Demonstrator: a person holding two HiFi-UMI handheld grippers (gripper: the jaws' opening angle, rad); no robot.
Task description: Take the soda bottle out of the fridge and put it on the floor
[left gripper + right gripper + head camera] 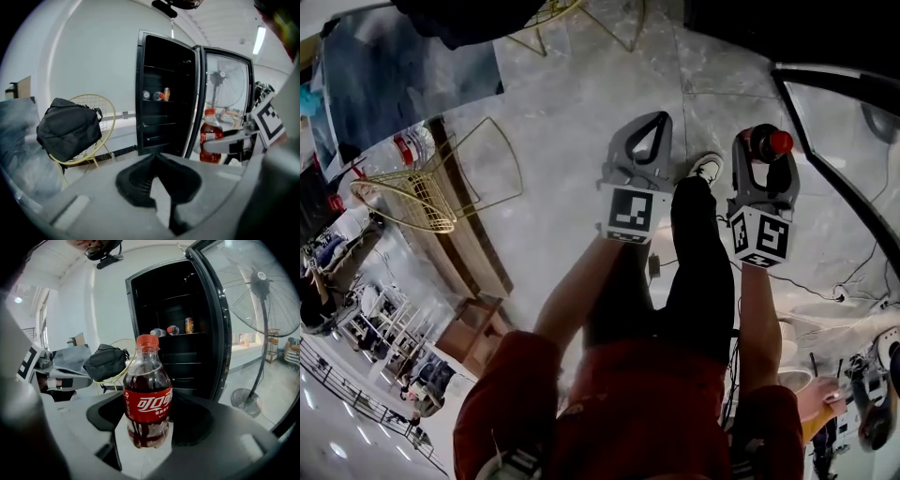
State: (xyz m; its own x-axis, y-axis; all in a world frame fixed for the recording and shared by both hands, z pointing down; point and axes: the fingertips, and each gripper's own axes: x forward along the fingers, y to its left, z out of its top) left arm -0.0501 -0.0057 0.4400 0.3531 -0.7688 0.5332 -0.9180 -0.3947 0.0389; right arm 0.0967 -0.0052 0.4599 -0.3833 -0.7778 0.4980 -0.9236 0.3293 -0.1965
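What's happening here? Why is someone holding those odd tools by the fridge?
A person holds a gripper in each hand, standing in front of the open black fridge. The right gripper is clamped on a red-capped soda bottle, held upright and not yet set on the floor. The left gripper is shut with nothing in it. A few other drinks sit on a fridge shelf.
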